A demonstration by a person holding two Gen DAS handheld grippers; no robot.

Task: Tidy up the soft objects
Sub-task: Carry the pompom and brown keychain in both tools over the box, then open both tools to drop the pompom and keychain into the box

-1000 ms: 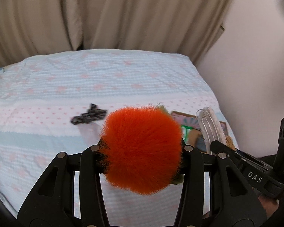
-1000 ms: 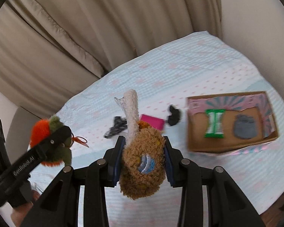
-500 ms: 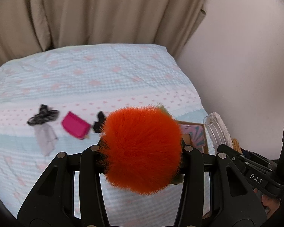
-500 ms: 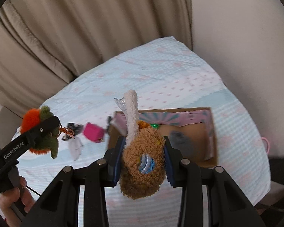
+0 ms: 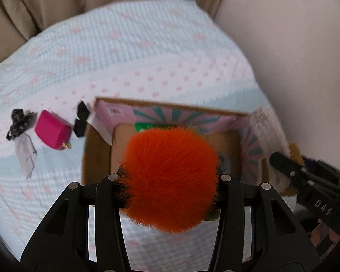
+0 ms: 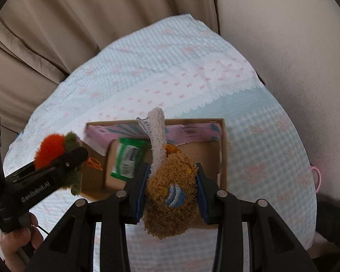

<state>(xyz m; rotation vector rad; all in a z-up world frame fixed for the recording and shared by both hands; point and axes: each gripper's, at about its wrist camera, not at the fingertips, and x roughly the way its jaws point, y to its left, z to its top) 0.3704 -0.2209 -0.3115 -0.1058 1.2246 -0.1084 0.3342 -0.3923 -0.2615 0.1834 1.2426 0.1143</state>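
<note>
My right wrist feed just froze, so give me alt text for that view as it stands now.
The right gripper clamps a brown plush toy above an open cardboard box on a pale blue bedspread. At left, the left gripper holds an orange and green fluffy toy at the box's left edge; a green packet lies inside.

Both wrist cameras look steeply down along their own fingers at the bed (image 5: 147, 52), from close above the cardboard box (image 5: 97, 156). The left view faces it from the left, the right view from the right. Both share the box, bedspread, curtain (image 6: 102, 22), and each shows the other gripper at its edge.
</note>
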